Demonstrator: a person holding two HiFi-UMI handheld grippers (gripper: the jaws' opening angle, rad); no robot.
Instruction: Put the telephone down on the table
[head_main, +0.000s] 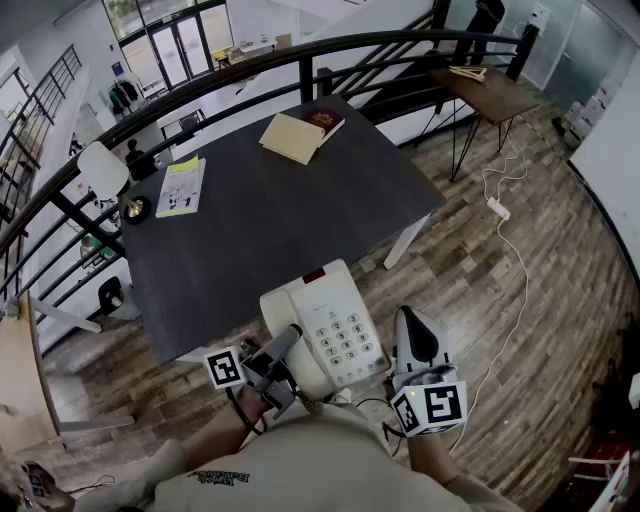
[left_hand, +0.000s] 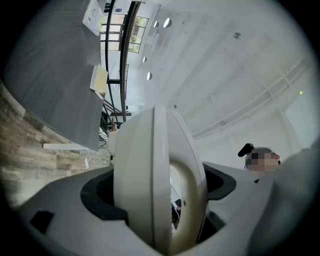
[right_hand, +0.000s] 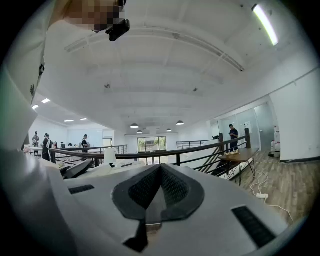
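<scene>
The left gripper had its jaws spread wide and clamped on the white telephone, one pad on each side of its rounded body, gripping it along the handset side. The right gripper hung just beside the phone's other edge, apart from it, with its jaws pressed together and nothing between them.

The telephone sat in front of the person, keypad up, at the near edge of the dark table. Its far end overlapped that edge from where I stood, but I could not tell whether it touched the tabletop or hung just above it; most of its body was out over the wooden floor.

Further across the table lay a yellow notebook with a red booklet touching its far corner, and toward the left side a green-and-white leaflet near a white lamp. A dark curved railing ran behind the table, and a white power strip with its cable lay on the floor to the right
</scene>
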